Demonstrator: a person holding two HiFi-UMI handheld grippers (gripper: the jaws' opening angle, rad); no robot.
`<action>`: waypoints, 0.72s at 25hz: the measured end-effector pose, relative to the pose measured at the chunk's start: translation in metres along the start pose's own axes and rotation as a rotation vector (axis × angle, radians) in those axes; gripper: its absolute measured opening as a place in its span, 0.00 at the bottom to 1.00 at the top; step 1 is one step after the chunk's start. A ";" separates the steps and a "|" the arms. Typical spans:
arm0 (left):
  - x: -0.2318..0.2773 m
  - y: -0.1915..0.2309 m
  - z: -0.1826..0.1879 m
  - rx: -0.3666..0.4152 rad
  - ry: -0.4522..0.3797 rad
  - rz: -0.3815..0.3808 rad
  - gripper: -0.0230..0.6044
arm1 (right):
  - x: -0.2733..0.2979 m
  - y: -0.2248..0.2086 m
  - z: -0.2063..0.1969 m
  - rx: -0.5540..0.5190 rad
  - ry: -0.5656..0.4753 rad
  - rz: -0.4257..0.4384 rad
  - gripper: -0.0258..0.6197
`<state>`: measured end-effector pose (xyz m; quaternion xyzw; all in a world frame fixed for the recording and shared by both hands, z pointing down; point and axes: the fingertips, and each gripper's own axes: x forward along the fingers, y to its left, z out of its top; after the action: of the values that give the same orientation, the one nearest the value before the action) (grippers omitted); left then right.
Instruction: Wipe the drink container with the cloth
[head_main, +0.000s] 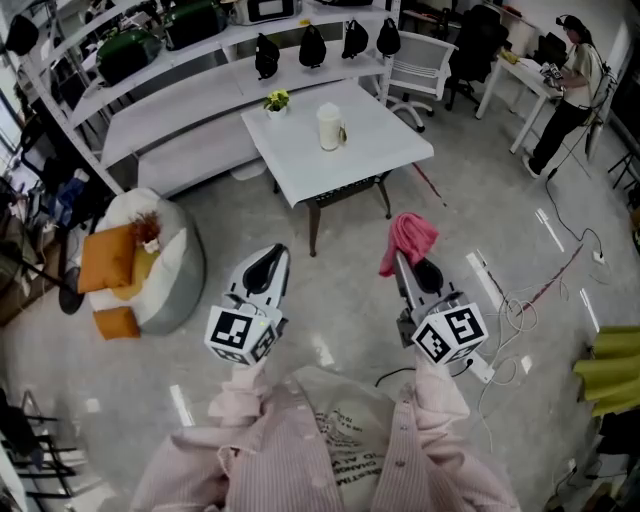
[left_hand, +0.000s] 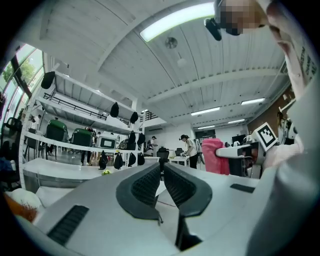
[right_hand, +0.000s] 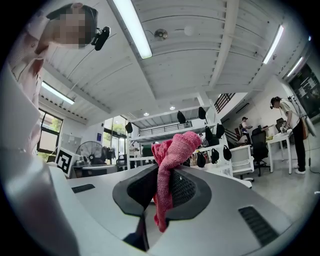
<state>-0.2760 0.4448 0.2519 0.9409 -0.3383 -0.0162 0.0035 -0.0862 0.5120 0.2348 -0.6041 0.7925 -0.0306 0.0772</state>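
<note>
A white drink container (head_main: 330, 127) with a handle stands on the white table (head_main: 380, 150) ahead of me. My right gripper (head_main: 404, 262) is shut on a pink cloth (head_main: 408, 238), which bunches above the jaws and hangs between them (right_hand: 169, 172). It is held over the floor, short of the table's front edge. My left gripper (head_main: 271, 263) is shut with nothing in it, level with the right one; its pads (left_hand: 172, 186) nearly meet. The pink cloth (left_hand: 217, 156) shows at the right in the left gripper view.
A small potted plant (head_main: 276, 102) sits on the table's far left corner. A white beanbag with orange cushions (head_main: 130, 262) lies at the left. Cables and a power strip (head_main: 500, 300) run over the floor at the right. A person (head_main: 570, 85) works at a far desk.
</note>
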 end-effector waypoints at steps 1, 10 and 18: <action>0.001 0.002 -0.001 -0.008 0.002 0.010 0.04 | 0.001 -0.002 -0.001 0.004 -0.001 0.001 0.10; 0.014 0.019 -0.009 -0.033 0.008 0.031 0.32 | 0.016 -0.014 -0.009 0.027 0.008 0.011 0.10; 0.040 0.043 -0.026 -0.064 0.025 0.056 0.44 | 0.044 -0.037 -0.024 0.049 0.020 0.007 0.10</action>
<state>-0.2715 0.3858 0.2771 0.9306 -0.3637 -0.0153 0.0383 -0.0663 0.4585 0.2595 -0.5991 0.7943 -0.0557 0.0840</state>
